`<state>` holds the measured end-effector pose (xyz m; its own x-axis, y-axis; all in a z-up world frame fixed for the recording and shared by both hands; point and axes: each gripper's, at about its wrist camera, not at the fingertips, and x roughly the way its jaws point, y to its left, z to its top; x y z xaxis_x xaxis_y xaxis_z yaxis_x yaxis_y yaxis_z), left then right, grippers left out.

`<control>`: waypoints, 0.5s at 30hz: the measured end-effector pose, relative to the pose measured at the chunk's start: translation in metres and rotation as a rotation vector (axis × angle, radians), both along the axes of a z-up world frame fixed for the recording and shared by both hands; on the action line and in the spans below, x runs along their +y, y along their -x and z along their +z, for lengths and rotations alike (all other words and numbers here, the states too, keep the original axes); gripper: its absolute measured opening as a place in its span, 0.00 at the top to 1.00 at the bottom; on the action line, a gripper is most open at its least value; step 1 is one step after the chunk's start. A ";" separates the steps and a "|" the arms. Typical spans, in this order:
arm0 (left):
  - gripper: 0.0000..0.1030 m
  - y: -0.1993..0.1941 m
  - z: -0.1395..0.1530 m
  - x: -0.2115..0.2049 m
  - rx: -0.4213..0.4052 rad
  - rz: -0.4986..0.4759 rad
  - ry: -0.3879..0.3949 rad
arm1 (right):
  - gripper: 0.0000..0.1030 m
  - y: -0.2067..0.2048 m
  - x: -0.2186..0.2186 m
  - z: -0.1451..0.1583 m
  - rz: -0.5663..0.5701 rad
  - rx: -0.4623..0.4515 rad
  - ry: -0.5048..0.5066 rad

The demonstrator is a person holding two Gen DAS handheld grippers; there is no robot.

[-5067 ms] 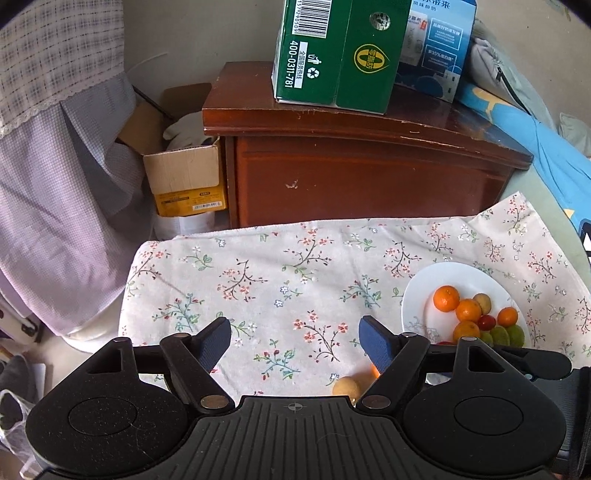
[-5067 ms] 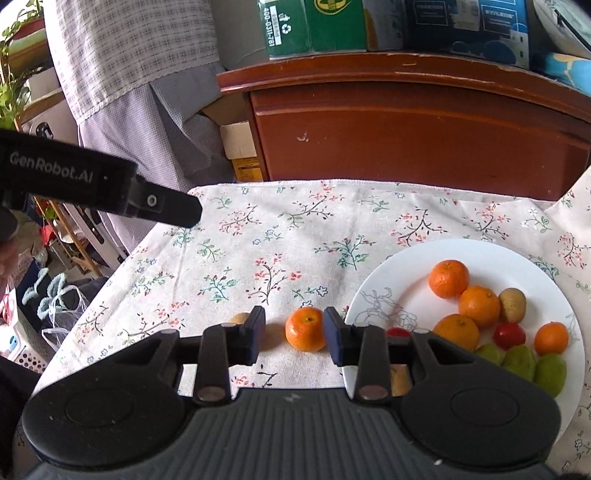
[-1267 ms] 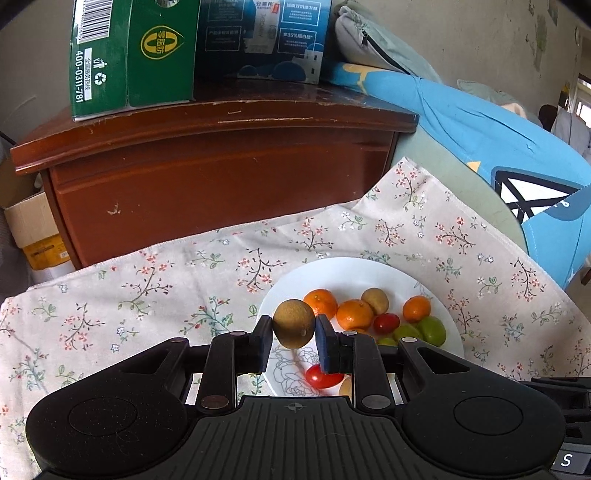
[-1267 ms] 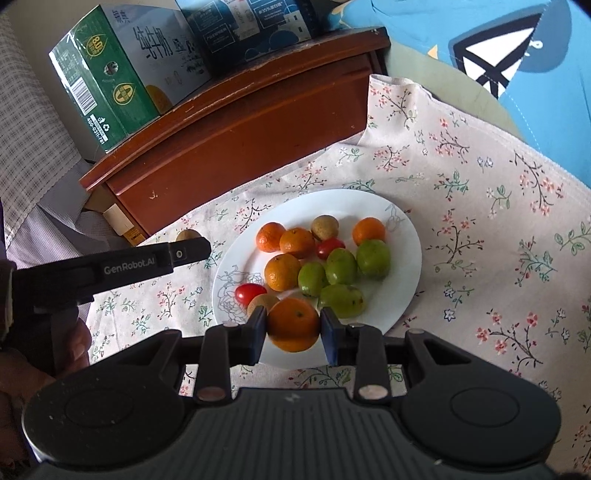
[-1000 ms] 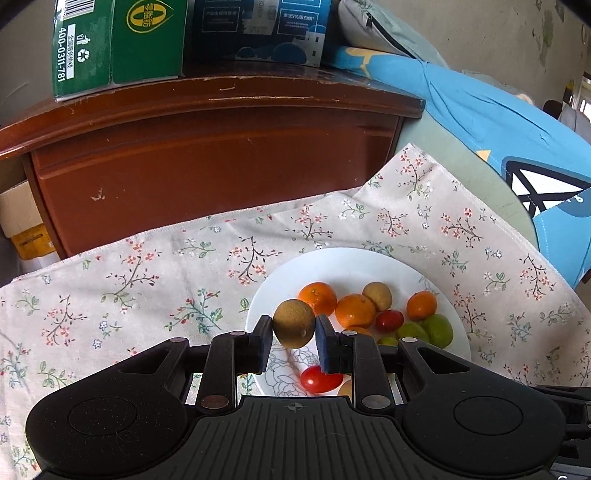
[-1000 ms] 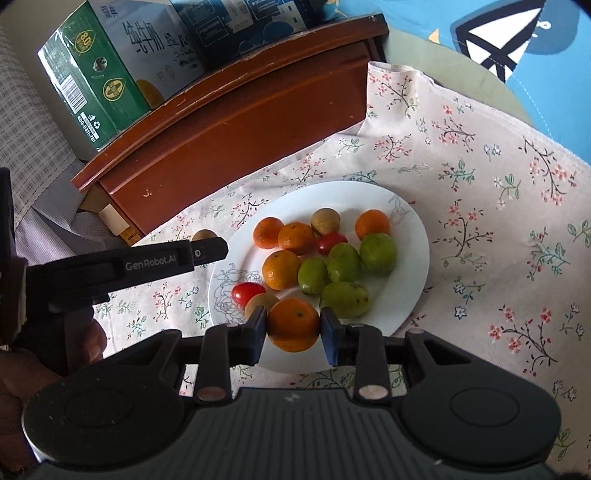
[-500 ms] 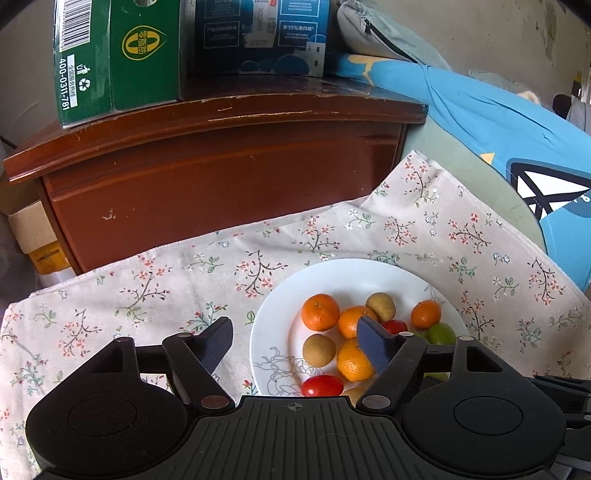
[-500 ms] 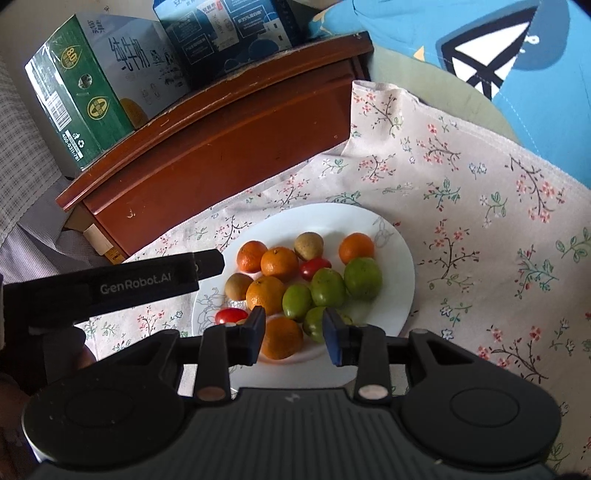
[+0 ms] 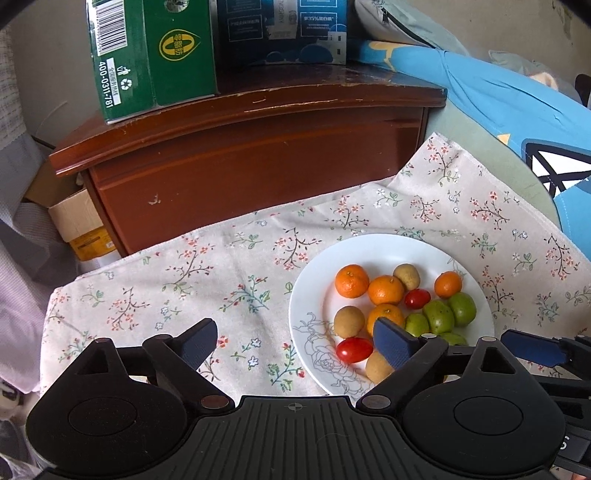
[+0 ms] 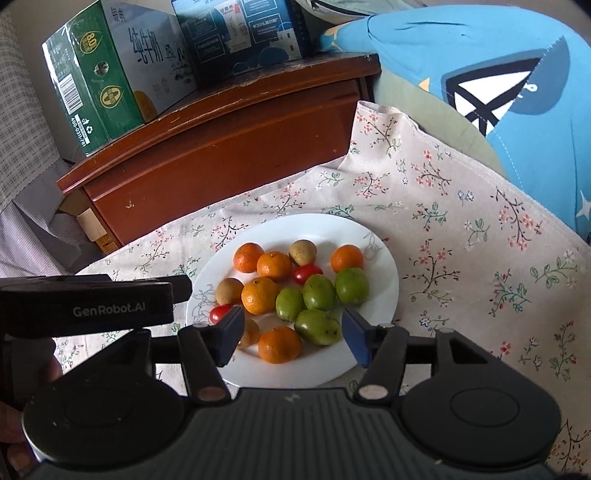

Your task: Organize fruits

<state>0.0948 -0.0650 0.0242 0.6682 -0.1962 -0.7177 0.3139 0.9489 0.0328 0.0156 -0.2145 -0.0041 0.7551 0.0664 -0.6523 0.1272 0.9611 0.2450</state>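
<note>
A white plate point(image 9: 373, 247) point(image 10: 384, 266) on the floral cloth holds several mandarins, green fruits, brown fruits and cherry tomatoes. The brown fruit point(image 9: 348, 321) point(image 10: 229, 291) lies at the plate's left part. The mandarin point(image 10: 279, 344) lies at the plate's near edge. My left gripper point(image 9: 295, 341) is open and empty, above the plate's left edge. My right gripper point(image 10: 293, 338) is open and empty, raised above the mandarin and the plate's near side. The left gripper shows in the right wrist view point(image 10: 110, 302).
A dark wooden cabinet point(image 9: 251, 155) stands behind the cloth point(image 9: 192, 280) with a green carton point(image 9: 147, 55) and a blue carton point(image 9: 284, 29) on top. Blue bedding point(image 10: 480, 74) lies to the right. A cardboard box point(image 9: 77, 229) sits at the far left.
Both grippers have opened and pulled back. The brown fruit left the left gripper and the mandarin left the right gripper; both now lie on the plate.
</note>
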 end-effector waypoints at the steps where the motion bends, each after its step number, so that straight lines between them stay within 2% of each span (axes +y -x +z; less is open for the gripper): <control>1: 0.09 0.002 0.001 0.002 0.003 0.006 0.000 | 0.40 0.001 0.001 0.001 0.003 0.000 0.009; 4: 0.08 0.007 0.002 0.005 0.012 0.023 -0.007 | 0.31 0.006 0.003 0.005 -0.004 0.003 0.044; 10: 0.07 0.022 -0.002 0.008 0.039 0.020 -0.031 | 0.27 0.013 0.001 0.011 -0.017 0.015 0.053; 15: 0.07 0.035 0.007 0.008 0.036 0.014 -0.061 | 0.22 0.019 -0.005 0.015 -0.048 0.042 0.055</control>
<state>0.0601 -0.0567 0.0314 0.6439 -0.1423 -0.7517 0.3029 0.9497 0.0797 -0.0031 -0.2193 0.0112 0.7281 -0.0057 -0.6855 0.1824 0.9655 0.1857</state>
